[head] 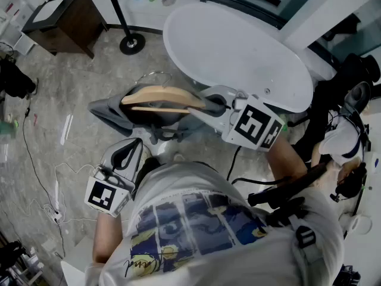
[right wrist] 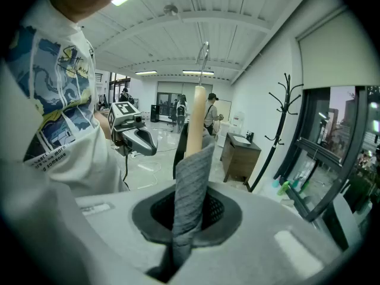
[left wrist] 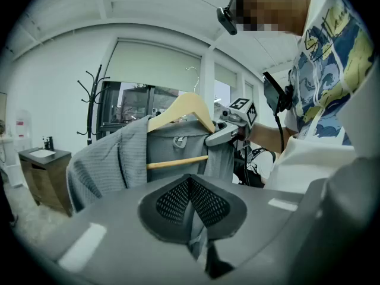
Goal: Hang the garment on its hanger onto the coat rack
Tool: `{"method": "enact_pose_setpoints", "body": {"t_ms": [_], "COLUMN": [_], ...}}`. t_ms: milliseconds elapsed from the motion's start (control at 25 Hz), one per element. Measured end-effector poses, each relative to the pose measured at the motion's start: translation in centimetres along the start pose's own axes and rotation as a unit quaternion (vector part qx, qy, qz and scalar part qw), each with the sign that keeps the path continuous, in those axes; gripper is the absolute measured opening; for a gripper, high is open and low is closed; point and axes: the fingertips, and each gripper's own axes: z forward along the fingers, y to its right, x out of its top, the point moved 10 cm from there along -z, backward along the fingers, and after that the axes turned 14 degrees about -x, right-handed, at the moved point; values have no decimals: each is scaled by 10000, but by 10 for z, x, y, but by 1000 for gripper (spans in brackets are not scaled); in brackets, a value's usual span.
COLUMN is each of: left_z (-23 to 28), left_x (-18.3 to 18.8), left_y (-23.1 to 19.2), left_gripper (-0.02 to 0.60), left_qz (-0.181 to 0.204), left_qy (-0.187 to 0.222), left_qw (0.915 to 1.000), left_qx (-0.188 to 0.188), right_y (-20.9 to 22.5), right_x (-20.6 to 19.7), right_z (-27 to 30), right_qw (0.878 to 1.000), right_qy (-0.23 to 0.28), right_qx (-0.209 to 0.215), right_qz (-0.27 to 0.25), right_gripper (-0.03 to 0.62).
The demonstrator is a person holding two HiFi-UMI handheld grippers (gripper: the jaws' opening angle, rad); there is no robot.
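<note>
Right tongs (right wrist: 189,217) clamp the soft grey knit garment (left wrist: 119,159) over one end of the pale wooden hanger (left wrist: 181,108), left tongs (left wrist: 193,211) its lower cloth — light, limp; probably best steered by the stiff hanger.

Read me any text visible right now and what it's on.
"more" and "someone": small print on the person's shirt; the rest is cut off.
Cursive word on the shirt hem, head view: unreadable.
Label on the right gripper: blurred.
Marker cubes: patterns, no text.
</note>
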Motion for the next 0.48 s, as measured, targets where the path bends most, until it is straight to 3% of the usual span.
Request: {"method": "enact_pose_setpoints", "body": {"t_ms": [480], "left_z": [2], "left_x": [3], "left_y": [1], "left_gripper": [2], "left_qz": [-71], "left_qy": [92], "left_qw": [9999], "left_qx": [-112], "right_y": [0], "right_x": [-2], "right_z": [-4], "right_qw": [9997], "right_qy": [-143], "right_qx": [45], "right_qz": [195], "right_gripper": [8]}}
